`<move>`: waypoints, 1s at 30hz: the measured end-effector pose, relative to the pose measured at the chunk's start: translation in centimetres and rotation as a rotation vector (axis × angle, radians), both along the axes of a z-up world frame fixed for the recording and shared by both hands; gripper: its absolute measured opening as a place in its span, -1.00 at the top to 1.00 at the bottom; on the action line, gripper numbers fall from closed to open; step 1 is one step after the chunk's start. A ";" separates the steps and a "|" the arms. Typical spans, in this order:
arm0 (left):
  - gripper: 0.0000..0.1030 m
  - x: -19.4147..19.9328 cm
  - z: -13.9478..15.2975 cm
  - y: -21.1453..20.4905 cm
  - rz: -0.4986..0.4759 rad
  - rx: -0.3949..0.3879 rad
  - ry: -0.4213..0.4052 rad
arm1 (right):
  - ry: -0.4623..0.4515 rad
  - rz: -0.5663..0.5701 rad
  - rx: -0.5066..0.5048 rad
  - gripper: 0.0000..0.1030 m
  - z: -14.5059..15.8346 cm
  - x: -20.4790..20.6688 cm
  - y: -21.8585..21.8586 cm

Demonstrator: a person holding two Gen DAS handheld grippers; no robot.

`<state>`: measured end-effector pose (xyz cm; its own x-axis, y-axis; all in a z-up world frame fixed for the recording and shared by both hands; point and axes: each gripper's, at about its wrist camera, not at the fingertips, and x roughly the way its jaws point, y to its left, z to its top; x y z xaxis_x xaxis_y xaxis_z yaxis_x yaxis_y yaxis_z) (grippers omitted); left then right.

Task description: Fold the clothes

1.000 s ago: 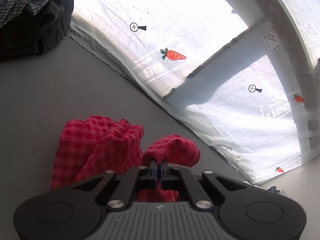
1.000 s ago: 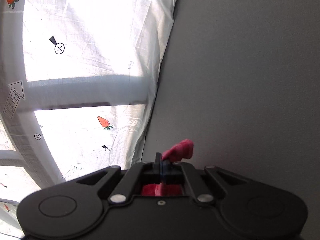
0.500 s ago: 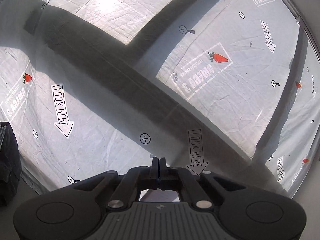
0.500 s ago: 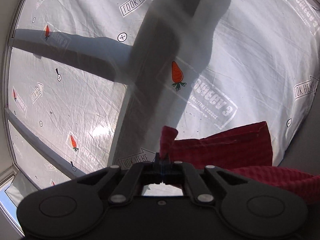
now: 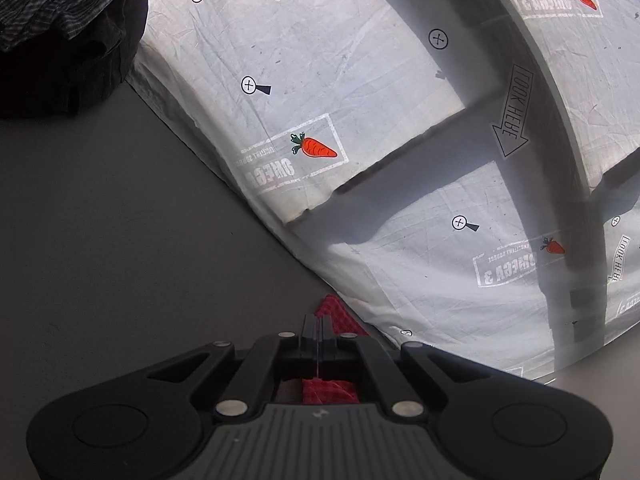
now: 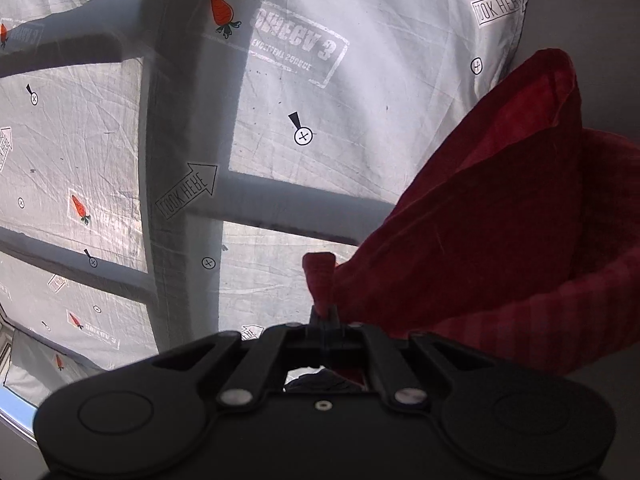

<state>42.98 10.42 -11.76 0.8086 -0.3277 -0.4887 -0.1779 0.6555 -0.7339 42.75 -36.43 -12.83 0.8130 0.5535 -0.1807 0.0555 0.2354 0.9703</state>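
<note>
Dark clothes pile (image 5: pixel 60 36) beside printed sheet (image 5: pixel 320 60)

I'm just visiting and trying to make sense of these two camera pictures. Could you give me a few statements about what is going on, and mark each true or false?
1. The left tool is shut on the red checked cloth. True.
2. The right tool is open and holds nothing. False: it is shut on a bunched bit of the same red cloth, which billows to its right.
3. The printed curtain shows carrots and arrows. True.
4. A dark heap of clothes sits in the upper left of the left view. True.
5. The cloth being held is blue with stripes. False: it is red with a small check.
</note>
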 end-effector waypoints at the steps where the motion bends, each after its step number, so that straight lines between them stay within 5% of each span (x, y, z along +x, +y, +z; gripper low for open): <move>1: 1.00 -0.2 -0.1 0.2 0.003 0.003 0.002 | 0.014 0.012 0.014 0.98 -0.5 0.1 0.4; 9: 1.00 -1.2 0.0 2.2 0.054 0.029 0.015 | 0.082 0.285 0.012 0.96 -2.8 1.1 6.5; 13: 1.00 -1.9 -0.7 2.8 0.065 0.047 0.048 | 0.218 0.325 0.001 0.56 -6.1 0.6 7.5; 16: 1.00 -2.4 -1.6 2.7 0.053 0.070 0.087 | 0.226 0.269 -0.014 0.27 -6.1 0.3 6.0; 22: 0.61 -1.8 -3.4 0.2 -0.070 0.168 0.155 | 0.211 0.048 -0.243 0.24 -4.3 -0.9 1.2; 30: 0.16 2.2 -6.5 -4.4 -0.223 0.191 0.218 | 0.334 -0.157 -0.464 0.11 -5.2 -1.7 -4.3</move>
<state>45.21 5.98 -18.30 0.5975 -0.3705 -0.7111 -0.1537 0.8175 -0.5551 41.01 -40.78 -18.01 0.7363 0.2332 -0.6352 0.4083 0.5956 0.6918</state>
